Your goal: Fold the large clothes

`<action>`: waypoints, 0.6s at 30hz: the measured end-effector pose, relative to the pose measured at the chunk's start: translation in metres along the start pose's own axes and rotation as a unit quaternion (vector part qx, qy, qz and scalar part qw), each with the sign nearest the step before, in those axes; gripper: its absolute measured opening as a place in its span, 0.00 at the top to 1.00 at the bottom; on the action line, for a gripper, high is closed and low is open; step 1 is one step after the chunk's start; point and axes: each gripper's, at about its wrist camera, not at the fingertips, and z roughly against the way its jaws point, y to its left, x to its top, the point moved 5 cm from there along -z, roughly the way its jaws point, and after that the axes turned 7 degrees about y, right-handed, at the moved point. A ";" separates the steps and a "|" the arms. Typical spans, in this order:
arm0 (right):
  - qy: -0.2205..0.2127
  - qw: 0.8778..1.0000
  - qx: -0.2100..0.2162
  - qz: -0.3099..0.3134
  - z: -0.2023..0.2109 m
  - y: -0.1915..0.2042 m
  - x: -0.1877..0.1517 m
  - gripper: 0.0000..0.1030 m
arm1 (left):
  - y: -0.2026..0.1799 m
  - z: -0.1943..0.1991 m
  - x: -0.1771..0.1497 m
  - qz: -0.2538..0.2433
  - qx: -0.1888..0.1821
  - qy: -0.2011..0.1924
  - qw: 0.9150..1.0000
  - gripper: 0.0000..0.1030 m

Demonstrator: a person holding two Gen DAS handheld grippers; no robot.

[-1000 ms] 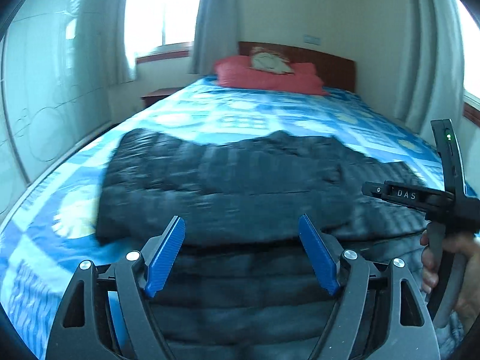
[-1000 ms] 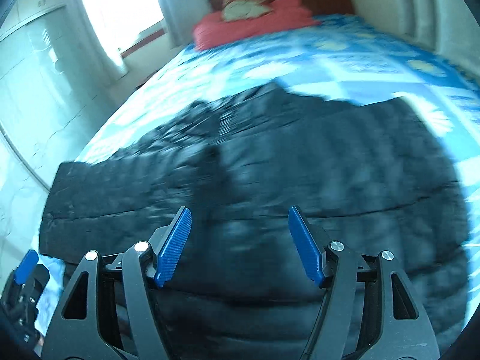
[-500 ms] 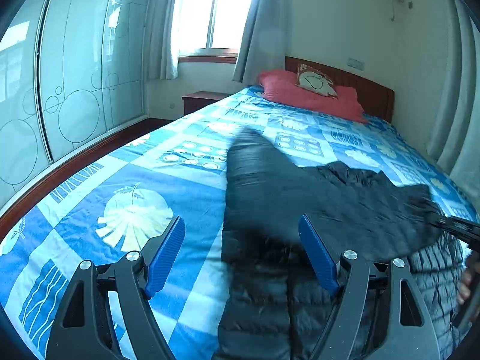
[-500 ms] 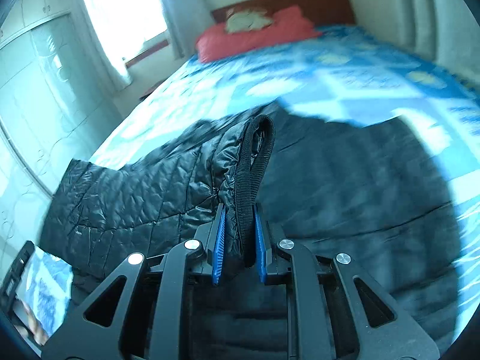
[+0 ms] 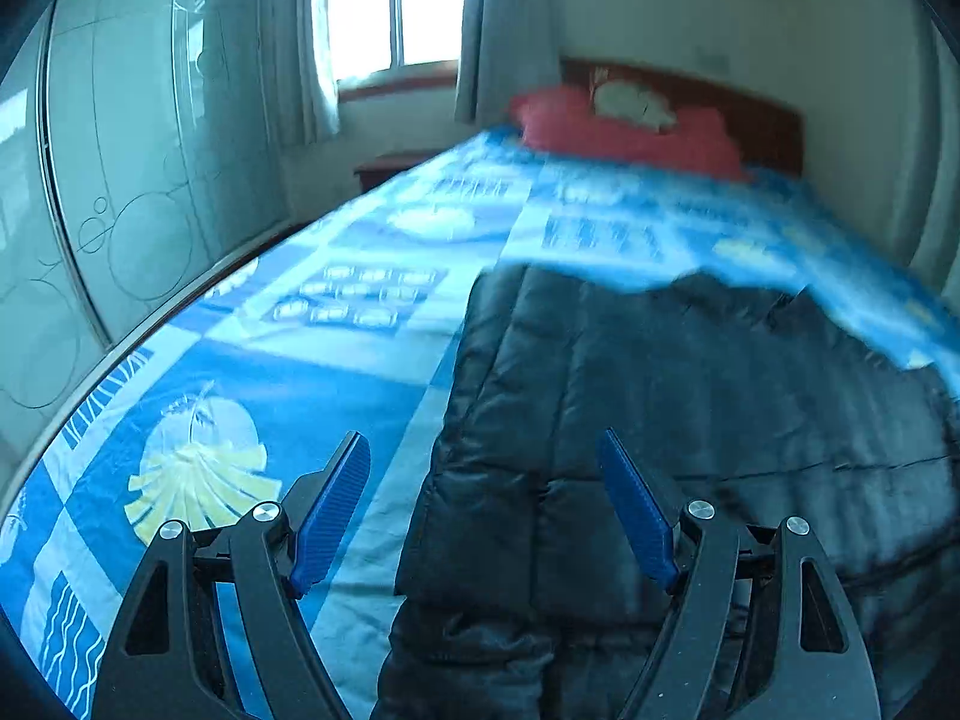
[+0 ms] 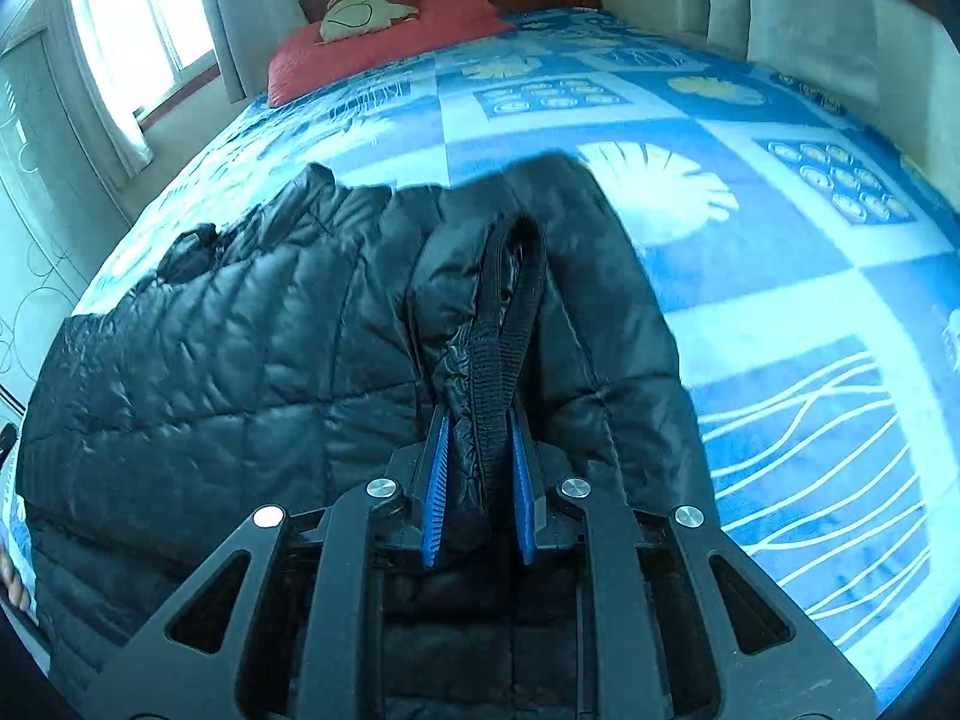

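Between the blue ribbed pads (image 6: 438,480) of the right gripper (image 6: 478,483), a black ribbed knit band, likely a cuff or hem (image 6: 510,324), is sitting clenched, w/ puffy quilted fabric bunched beside it. The jaws have just been closing on this band, and the pads are now pressing it from both sides. The pinch on the band looks deliberate: knit rib is giving a firmer bite than the slick shell, so that part of the garment can be carried over the body w/o slipping.

The black puffer jacket (image 6: 210,372) is lying spread on the bed (image 6: 780,312), across the near part of the cover, its bulk running toward the bed's left edge as the right wrist cam shows it. Shell is looking shiny, crinkly, stitched in padded channels; thick and springy, so folds will prob. want pressing down.

The left gripper (image 5: 483,504) is hanging released, jaws wide, nothing between them, just above the jacket's left side edge (image 5: 456,420) where it is meeting the cover. Judging by that spot, it is lining up to pin or grab that side.

The cover is a blue-and-white patchwork print, smooth and flat. A red pillow (image 6: 384,54) is resting at the headboard end, well apart from the jacket.
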 end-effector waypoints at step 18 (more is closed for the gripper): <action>-0.073 0.997 0.009 0.036 0.062 0.032 0.013 0.51 | 0.028 0.016 0.006 0.050 -0.048 0.026 0.997 0.25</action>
